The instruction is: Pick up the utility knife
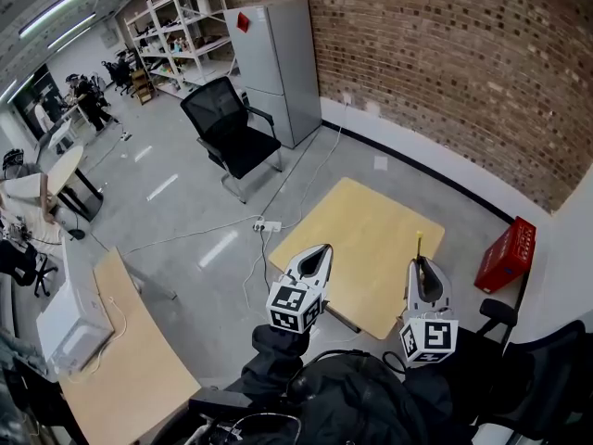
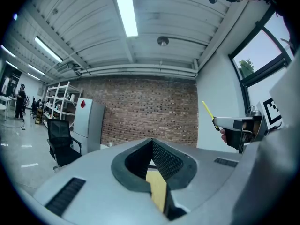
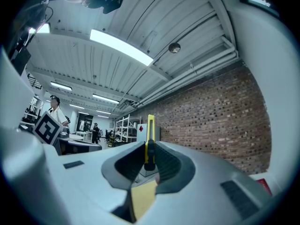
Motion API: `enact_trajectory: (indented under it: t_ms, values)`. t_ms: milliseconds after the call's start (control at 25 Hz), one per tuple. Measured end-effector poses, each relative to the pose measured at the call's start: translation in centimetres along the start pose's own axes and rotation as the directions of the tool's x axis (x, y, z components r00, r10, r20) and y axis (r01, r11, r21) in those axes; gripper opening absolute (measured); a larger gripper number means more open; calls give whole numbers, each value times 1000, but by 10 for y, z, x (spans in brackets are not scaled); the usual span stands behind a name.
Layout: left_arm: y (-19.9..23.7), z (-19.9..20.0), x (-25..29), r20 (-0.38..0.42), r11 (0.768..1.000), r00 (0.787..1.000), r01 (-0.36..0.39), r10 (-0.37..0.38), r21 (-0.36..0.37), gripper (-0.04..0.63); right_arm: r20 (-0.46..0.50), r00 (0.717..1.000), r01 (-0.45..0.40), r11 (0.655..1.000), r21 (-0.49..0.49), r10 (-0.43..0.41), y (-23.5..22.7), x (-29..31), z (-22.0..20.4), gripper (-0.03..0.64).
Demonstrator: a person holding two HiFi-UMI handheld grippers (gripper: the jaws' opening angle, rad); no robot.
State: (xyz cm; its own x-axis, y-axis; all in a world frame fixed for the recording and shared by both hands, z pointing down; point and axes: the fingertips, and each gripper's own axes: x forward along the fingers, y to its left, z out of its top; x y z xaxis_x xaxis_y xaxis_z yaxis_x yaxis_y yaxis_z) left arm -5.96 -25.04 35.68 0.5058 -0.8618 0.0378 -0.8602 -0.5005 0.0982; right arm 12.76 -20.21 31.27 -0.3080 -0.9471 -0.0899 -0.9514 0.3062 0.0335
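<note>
While the left tool [image 1: 323, 249] sits closed, the right tool [image 1: 420, 260] grips the utility knife [image 3: 149, 142]

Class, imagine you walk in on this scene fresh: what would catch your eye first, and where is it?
The yellow utility knife stands out, clamped in the right gripper and poking out beyond it, above the pale wooden table. The left gripper hangs beside it, shut on nothing. A red crate sits on the floor to the table's right.
</note>
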Motion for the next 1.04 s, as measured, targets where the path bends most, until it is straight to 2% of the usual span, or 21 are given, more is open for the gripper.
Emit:
enact_trajectory:
  t_ms: [1040]
  values:
    - [-3, -11, 0, -30, 1000, 999, 14, -14, -9, 2, -12, 1000, 13, 1000, 11, -13, 0, -3, -7, 67]
